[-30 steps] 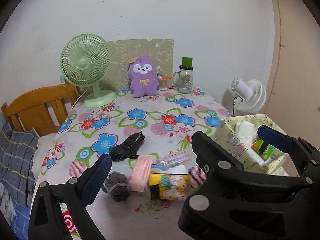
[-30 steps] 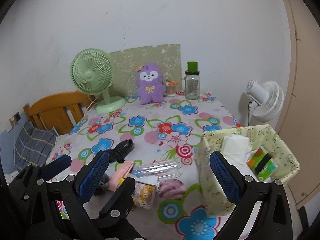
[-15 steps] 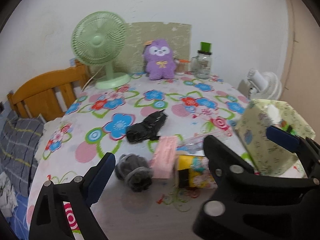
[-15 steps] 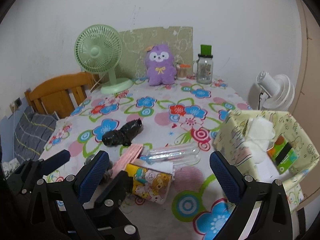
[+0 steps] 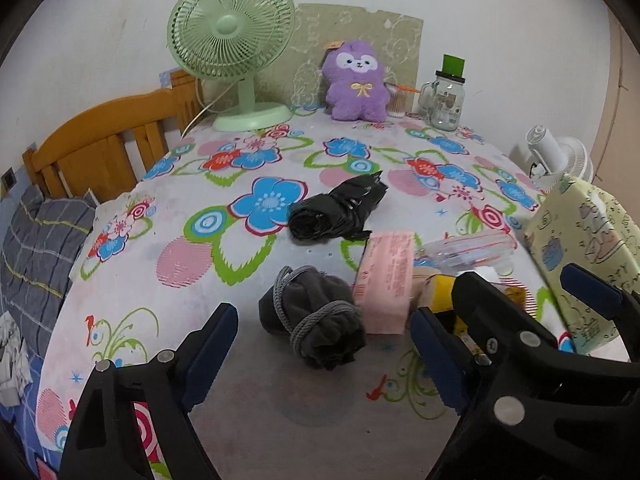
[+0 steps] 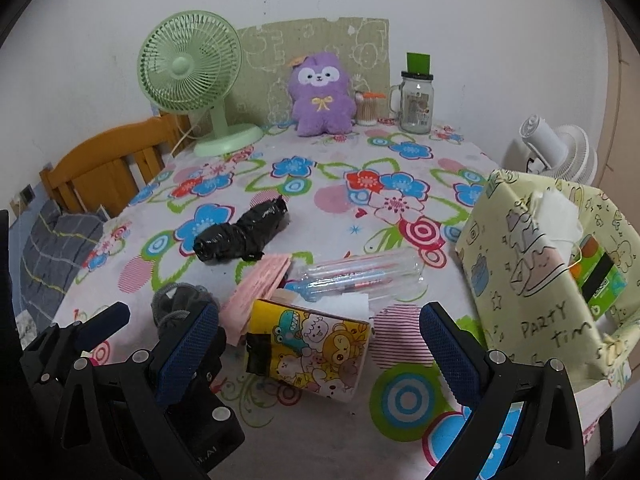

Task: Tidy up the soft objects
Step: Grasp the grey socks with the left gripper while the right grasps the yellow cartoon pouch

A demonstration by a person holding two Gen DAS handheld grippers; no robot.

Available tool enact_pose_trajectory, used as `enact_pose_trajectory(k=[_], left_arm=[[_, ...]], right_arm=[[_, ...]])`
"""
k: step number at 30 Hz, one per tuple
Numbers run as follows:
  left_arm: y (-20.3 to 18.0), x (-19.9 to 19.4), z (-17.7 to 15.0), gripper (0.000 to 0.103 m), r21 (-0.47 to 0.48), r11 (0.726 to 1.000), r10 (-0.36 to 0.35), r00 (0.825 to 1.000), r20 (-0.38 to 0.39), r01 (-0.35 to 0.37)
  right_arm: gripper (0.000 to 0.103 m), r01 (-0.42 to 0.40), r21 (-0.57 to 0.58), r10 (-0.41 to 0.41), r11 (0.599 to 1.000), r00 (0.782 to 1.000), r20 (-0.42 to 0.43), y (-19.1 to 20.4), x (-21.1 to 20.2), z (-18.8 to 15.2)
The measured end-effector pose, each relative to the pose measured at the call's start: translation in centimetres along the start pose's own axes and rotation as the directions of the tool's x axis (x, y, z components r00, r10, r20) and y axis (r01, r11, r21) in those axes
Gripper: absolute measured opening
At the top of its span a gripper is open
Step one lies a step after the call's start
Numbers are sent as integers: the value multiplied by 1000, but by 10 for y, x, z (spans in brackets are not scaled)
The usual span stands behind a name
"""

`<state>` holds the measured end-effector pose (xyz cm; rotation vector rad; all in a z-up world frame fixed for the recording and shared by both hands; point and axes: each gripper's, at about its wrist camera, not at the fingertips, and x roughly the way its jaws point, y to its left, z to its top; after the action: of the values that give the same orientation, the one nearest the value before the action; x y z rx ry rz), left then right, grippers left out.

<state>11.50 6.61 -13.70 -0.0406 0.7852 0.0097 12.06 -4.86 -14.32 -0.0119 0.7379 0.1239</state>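
The left tongs stand open over the flowered tablecloth, their jaws having just been closing a little, and nothing is between the pads. Just ahead of their tips lies a dark grey cloth bundle tied with a grey cord, resting on the cloth and not touched. Beyond the bundle and slightly right lies a pink packet, touching it, and farther ahead a rolled black plastic bag. The right tongs are also open and empty. Between and just ahead of their fingers lies a yellow cartoon-printed pack on its side, with a clear pen case beyond it. To the right of the right tongs stands a pale yellow paper-covered box, open on top, holding white tissue and a green carton. Far ahead, against the wall, sit a purple plush toy, a green fan and a glass jar.
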Motion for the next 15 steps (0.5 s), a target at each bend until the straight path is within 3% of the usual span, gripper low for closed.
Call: enact_pose_trajectory(k=[5,12,15], left_arm=[[4,14,-3,88,-10,1000,2,1000,-28,-2],[12,29,-6,75,-42,999,-9,997,-70,6],[9,29,-7,70,-25,1000,-2,998,-63,0]], right_arm=[[102,8,15,-8,1000,999,-43,1,16,-3],[101,11,33,-7,999,995,-95,3,36,-6],[96,28,48,-23,998,994,-105,2,41,-8]])
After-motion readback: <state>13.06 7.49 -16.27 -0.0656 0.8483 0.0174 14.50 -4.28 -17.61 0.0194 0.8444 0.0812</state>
